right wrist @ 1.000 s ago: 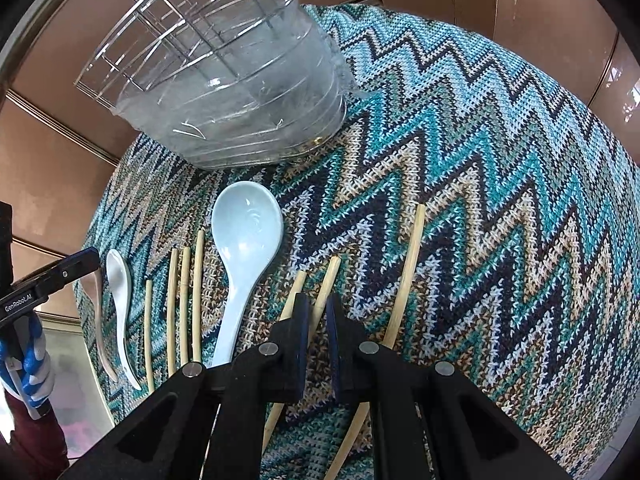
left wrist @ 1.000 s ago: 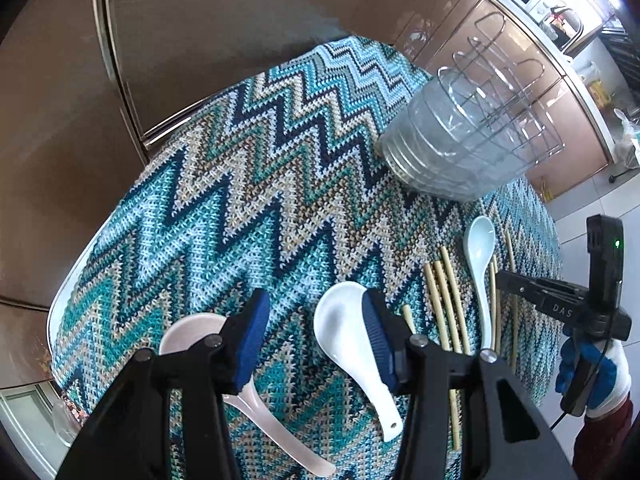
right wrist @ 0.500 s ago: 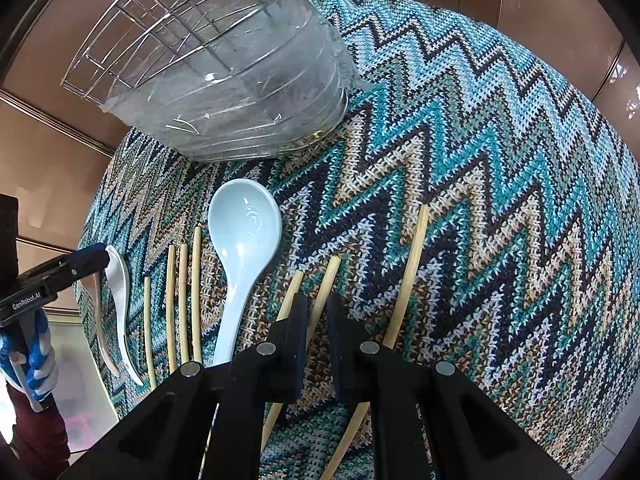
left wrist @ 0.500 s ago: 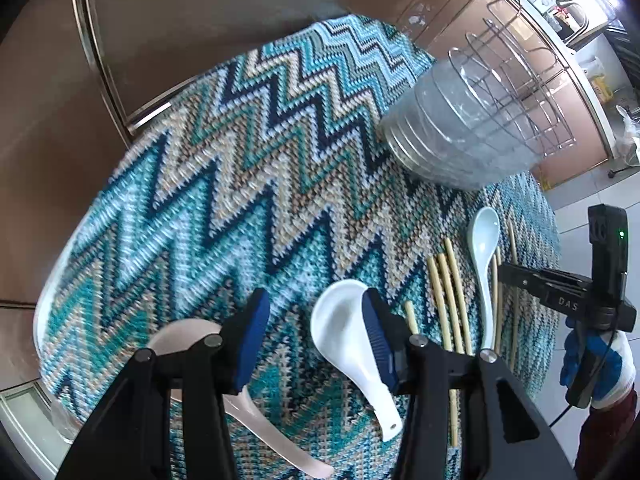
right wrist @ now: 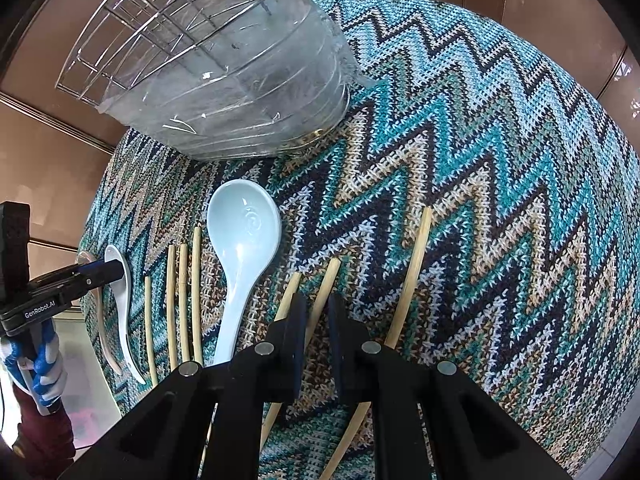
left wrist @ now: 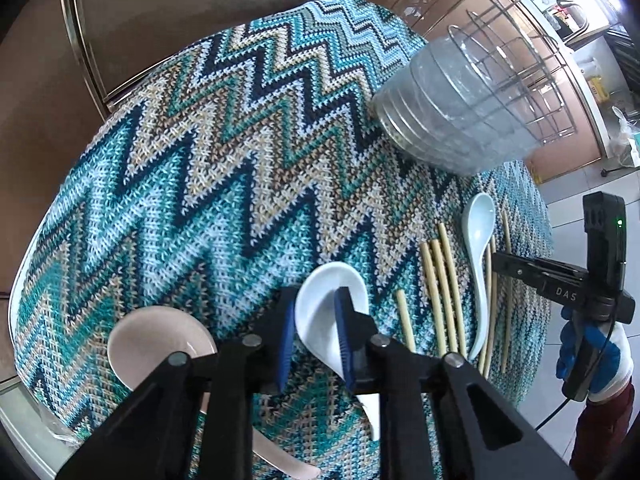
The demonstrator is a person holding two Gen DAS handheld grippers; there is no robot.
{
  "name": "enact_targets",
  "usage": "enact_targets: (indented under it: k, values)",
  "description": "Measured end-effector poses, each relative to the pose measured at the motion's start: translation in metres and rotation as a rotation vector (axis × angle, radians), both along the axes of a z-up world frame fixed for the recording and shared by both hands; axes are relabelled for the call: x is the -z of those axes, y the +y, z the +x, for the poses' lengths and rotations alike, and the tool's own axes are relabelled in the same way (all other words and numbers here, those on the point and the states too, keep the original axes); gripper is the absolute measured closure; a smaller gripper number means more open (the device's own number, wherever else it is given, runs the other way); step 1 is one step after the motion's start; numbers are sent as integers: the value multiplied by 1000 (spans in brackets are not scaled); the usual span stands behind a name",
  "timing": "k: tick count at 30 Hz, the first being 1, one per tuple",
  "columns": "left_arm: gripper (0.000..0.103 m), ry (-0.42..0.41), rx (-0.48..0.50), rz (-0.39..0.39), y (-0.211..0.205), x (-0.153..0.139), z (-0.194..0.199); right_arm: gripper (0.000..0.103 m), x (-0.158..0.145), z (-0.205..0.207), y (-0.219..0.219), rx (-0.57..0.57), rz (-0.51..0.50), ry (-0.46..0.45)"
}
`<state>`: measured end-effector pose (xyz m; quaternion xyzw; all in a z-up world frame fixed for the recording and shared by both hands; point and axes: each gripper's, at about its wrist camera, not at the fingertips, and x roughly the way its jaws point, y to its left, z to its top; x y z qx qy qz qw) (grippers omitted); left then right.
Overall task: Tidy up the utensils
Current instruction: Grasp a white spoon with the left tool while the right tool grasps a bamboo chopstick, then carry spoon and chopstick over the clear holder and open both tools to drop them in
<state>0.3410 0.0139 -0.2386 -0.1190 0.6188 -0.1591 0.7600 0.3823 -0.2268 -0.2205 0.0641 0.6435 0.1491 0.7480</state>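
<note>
My left gripper [left wrist: 314, 312] is closing its blue pads on the neck of a white spoon [left wrist: 320, 284] that lies on the zigzag cloth [left wrist: 224, 168]. A pink spoon [left wrist: 156, 344] rests just to its left. The light blue spoon [right wrist: 240, 236] lies between a row of bamboo chopsticks [right wrist: 182, 292] and three looser ones [right wrist: 412, 264]. My right gripper [right wrist: 318, 312] is shut low over the loose ones. One chopstick [right wrist: 330, 276] shows through the narrow slit between its fingers, but I cannot tell whether it is pinched. The wire utensil rack [right wrist: 224, 60] stands behind.
The rack [left wrist: 472, 112] has a clear plastic liner and stands at the far edge of the cloth. Brown cabinet fronts surround the table. The table edge [left wrist: 24, 276] drops off close at my left. A gloved hand [left wrist: 592, 352] holds the right gripper.
The left gripper's jaws have narrowed from wide apart to close around the white spoon, and it has sunk a little toward the cloth. The right gripper has stayed put.
</note>
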Motion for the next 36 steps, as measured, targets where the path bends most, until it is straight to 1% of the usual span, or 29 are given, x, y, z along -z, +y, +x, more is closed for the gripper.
enact_targets:
  k: [4, 8, 9, 12, 17, 21, 25, 30, 32, 35, 36]
  values:
    - [91, -5, -8, 2, 0, 1, -1, 92, 0, -1, 2, -2, -1, -7]
    - [96, -26, -1, 10, 1, -1, -5, 93, 1, -8, 6, 11, 35, -19]
    - [97, -33, 0, 13, 0, -3, -6, 94, 0, -10, 6, 19, 57, -24]
    - [98, -58, -2, 24, 0, -10, -10, 95, -3, -28, 2, 28, 88, -42]
    - [99, -123, -11, 40, 3, -27, -24, 96, -25, -60, -6, 32, 125, -104]
    - [99, -204, -24, 63, 9, -51, -44, 96, -51, -89, -15, 35, 166, -196]
    - [99, -284, -41, 81, 13, -78, -64, 97, -79, -127, -25, 42, 199, -307]
    - [99, -372, -76, 101, 15, -115, -87, 97, -112, -162, -31, 46, 217, -432]
    - [99, -400, -90, 102, 15, -128, -94, 97, -124, -169, -28, 45, 225, -471]
    - [99, -462, -114, 108, 17, -154, -101, 97, -145, -177, -19, 45, 239, -555]
    - [99, -498, -124, 108, 18, -168, -102, 97, -155, -178, -18, 43, 244, -593]
